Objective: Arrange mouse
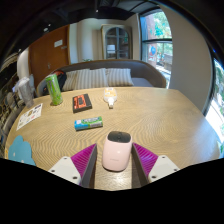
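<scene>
A white mouse (pixel 117 151) sits on the wooden table (pixel 160 115) between the open fingers of the gripper (pixel 117 160), a gap at each side, with a green box (pixel 88 123) and a green can (pixel 54 90) beyond.

I see the surface (pixel 150 115) as pale wood w/ visible grain, matt. Mouse (pixel 117 151) looks smooth plastic, pinkish-white, slight sheen. Green can (pixel 54 91) reads glossy. Tool (pixel 117 160) pads (pixel 84 158) look matt magenta.
</scene>
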The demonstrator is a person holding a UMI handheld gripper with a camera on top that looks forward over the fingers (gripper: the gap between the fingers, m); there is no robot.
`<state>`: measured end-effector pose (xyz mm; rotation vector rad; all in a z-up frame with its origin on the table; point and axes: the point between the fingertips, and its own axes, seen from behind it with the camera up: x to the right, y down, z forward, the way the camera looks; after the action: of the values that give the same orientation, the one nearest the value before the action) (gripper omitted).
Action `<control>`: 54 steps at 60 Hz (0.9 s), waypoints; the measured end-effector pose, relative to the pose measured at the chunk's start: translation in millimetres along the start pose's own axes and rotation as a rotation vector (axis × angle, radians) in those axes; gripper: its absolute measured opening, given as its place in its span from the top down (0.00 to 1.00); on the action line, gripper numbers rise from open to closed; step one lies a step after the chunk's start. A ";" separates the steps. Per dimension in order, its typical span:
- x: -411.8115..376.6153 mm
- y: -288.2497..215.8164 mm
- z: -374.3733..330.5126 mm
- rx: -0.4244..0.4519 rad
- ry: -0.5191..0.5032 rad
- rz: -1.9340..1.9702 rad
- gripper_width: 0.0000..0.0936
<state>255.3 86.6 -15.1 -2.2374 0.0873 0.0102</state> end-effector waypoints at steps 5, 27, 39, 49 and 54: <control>7.3 -4.5 6.8 0.020 0.047 0.042 0.42; -19.5 -24.9 -26.2 -0.089 0.050 0.143 0.57; -149.5 -108.2 -115.6 0.097 0.005 0.041 0.62; -286.3 -60.4 -127.4 0.071 -0.044 0.003 0.62; -333.4 -9.6 -117.4 0.019 -0.060 -0.001 0.61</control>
<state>-79.3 20.2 77.8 -2.2161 0.0528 0.0756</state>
